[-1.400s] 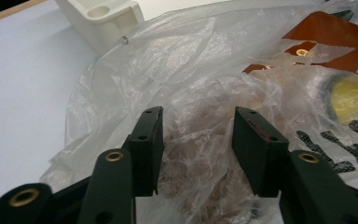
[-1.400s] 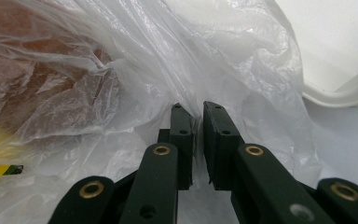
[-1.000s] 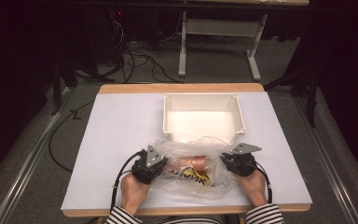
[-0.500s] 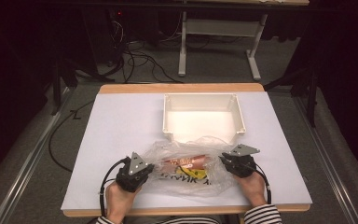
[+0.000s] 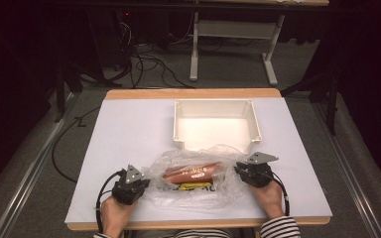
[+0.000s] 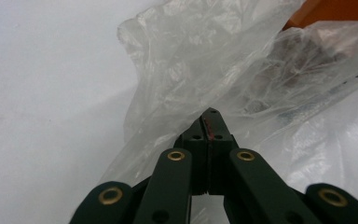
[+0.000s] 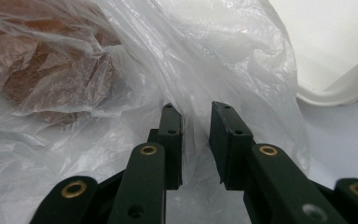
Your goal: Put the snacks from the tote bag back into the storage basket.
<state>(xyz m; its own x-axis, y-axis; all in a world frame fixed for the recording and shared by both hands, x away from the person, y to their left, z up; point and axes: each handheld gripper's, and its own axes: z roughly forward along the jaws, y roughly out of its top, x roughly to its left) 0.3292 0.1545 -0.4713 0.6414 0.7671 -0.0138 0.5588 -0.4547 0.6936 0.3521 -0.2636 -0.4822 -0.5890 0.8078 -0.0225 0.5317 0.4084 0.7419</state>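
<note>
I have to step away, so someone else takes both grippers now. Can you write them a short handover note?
Left gripper: jaws shut on the left edge of the clear plastic bag.
Right gripper: jaws apart, with bag film in the gap at the bag's right end; a firm grip can't be told.
The bag lies on the white table and holds a reddish packet. The white tray stands just behind it.
Done: bag taken at the left.
Left: probably getting the contents out, perhaps into the tray.

Pale print runs along the red sausage pack (image 5: 192, 172) inside the clear bag (image 5: 193, 191), too small to read; nothing else carries lettering.
</note>
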